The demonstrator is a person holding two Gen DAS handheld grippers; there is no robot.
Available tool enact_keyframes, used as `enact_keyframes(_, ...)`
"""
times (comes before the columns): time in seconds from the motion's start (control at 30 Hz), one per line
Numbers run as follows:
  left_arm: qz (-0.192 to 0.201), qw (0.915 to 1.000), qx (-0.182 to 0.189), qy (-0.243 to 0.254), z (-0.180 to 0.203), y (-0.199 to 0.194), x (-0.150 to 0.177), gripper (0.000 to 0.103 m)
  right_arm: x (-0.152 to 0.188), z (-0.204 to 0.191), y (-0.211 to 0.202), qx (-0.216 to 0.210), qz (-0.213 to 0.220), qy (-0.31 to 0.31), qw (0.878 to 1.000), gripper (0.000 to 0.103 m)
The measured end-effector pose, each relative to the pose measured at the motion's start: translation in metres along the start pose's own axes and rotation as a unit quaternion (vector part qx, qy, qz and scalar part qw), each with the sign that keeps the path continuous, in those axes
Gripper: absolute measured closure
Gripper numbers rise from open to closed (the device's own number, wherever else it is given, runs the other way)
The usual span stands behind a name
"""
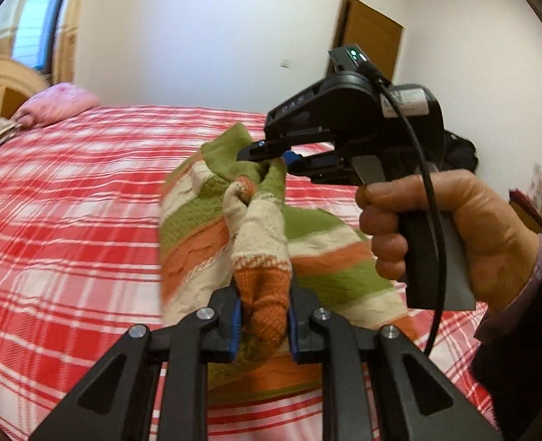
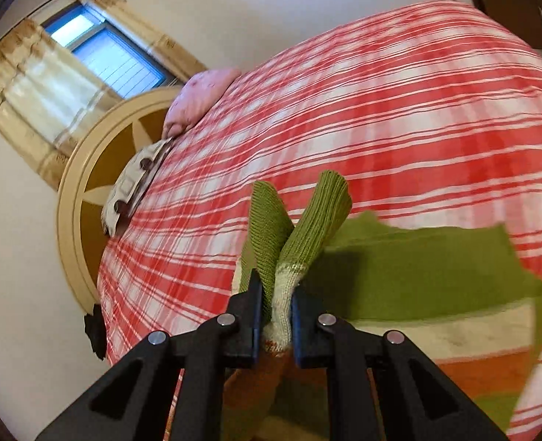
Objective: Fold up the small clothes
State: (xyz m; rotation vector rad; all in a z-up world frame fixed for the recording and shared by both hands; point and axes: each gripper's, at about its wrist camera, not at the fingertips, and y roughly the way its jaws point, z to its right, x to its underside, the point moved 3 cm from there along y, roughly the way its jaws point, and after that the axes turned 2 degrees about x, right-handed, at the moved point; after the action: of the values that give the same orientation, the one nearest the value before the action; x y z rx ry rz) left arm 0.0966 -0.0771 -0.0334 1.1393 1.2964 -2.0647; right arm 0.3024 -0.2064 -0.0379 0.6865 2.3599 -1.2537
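Hanging bunched between the two tools, a striped knitted garment [image 1: 212, 220] in green, orange and cream is lifted above the red plaid bedspread [image 1: 68, 191]. The left gripper [image 1: 263, 325] has its jaws nearly closed on an orange fold right at its blue pads [image 1: 236, 325]. Ahead and to its right, the right gripper [image 1: 271, 156] pinches a green edge, jaws clamped tight; a hand [image 1: 451, 235] grips its handle. Raised lettering on that gripper's body is blurred, perhaps "DAS". Beyond the garment, a pink pillow [image 1: 56, 104] lies by the headboard [image 2: 87, 198].
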Motion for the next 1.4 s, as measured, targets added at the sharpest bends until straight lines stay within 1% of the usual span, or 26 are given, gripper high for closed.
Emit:
enact_keyframes(0.13, -0.013, 0.9992, 0.016, 0.034, 0.037, 0.016, 0.003, 0.083, 0.004, 0.043, -0.029, 0.014, 0.013, 0.018, 1.000, 0.091)
enact_keyframes(0.27, -0.027, 0.9976, 0.033, 0.054, 0.065, 0.029, 0.008, 0.083, 0.012, 0.085, -0.048, 0.026, 0.019, 0.043, 0.999, 0.091)
enact_keyframes(0.33, -0.032, 0.9967, 0.038, 0.063, 0.077, 0.034, 0.011, 0.083, 0.018, 0.103, -0.054, 0.035, 0.017, 0.046, 0.998, 0.091)
enact_keyframes(0.43, -0.051, 0.9951, 0.042, 0.073, 0.093, 0.046, 0.021, 0.083, 0.027, 0.125, -0.054, 0.043, 0.012, 0.056, 0.997, 0.091)
enact_keyframes(0.5, -0.067, 0.9936, 0.039, 0.082, 0.100, 0.057, 0.030, 0.083, 0.033, 0.137, -0.050, 0.049, 0.007, 0.062, 0.997, 0.091)
enact_keyframes(0.63, -0.094, 0.9902, 0.028, 0.099, 0.103, 0.072, 0.044, 0.082, 0.045, 0.155, -0.042, 0.052, 0.000, 0.060, 0.997, 0.091)
enact_keyframes(0.73, -0.105, 0.9879, 0.024, 0.111, 0.104, 0.077, 0.049, 0.078, 0.050, 0.163, -0.040, 0.056, 0.001, 0.050, 0.997, 0.090)
enact_keyframes(0.77, -0.111, 0.9874, 0.023, 0.111, 0.104, 0.078, 0.050, 0.073, 0.051, 0.164, -0.040, 0.060, 0.003, 0.049, 0.997, 0.090)
enact_keyframes(0.83, -0.115, 0.9867, 0.022, 0.112, 0.104, 0.078, 0.048, 0.072, 0.054, 0.164, -0.044, 0.071, 0.009, 0.047, 0.996, 0.089)
enact_keyframes(0.87, -0.118, 0.9862, 0.021, 0.115, 0.105, 0.079, 0.049, 0.070, 0.055, 0.164, -0.046, 0.075, 0.011, 0.043, 0.996, 0.087)
enact_keyframes(0.93, -0.121, 0.9853, 0.022, 0.118, 0.107, 0.077, 0.050, 0.064, 0.060, 0.163, -0.053, 0.095, 0.013, 0.035, 0.995, 0.078)
enact_keyframes(0.97, -0.123, 0.9850, 0.021, 0.119, 0.107, 0.073, 0.050, 0.055, 0.063, 0.164, -0.058, 0.103, 0.014, 0.034, 0.994, 0.071)
enact_keyframes(1.0, -0.124, 0.9848, 0.019, 0.120, 0.107, 0.072, 0.050, 0.046, 0.067, 0.166, -0.065, 0.108, 0.016, 0.038, 0.993, 0.068)
enact_keyframes(1.03, -0.126, 0.9846, 0.018, 0.120, 0.108, 0.067, 0.051, 0.043, 0.070, 0.168, -0.071, 0.119, 0.020, 0.043, 0.992, 0.068)
enact_keyframes(1.1, -0.126, 0.9837, 0.017, 0.127, 0.107, 0.066, 0.052, 0.037, 0.078, 0.171, -0.088, 0.154, 0.031, 0.044, 0.987, 0.068)
enact_keyframes(1.2, -0.123, 0.9812, 0.012, 0.148, 0.111, 0.058, 0.054, 0.032, 0.092, 0.153, -0.118, 0.223, 0.061, -0.006, 0.973, 0.068)
enact_keyframes(1.23, -0.122, 0.9806, 0.010, 0.153, 0.111, 0.054, 0.055, 0.030, 0.095, 0.145, -0.126, 0.226, 0.070, -0.017, 0.971, 0.068)
enact_keyframes(1.3, -0.122, 0.9799, 0.005, 0.158, 0.109, 0.050, 0.055, 0.021, 0.101, 0.127, -0.140, 0.213, 0.088, -0.030, 0.973, 0.068)
enact_keyframes(1.33, -0.121, 0.9801, 0.000, 0.158, 0.106, 0.046, 0.054, 0.019, 0.105, 0.115, -0.145, 0.201, 0.098, -0.035, 0.974, 0.068)
enact_keyframes(1.4, -0.123, 0.9804, -0.005, 0.154, 0.098, 0.042, 0.053, 0.018, 0.110, 0.095, -0.147, 0.184, 0.104, -0.051, 0.976, 0.068)
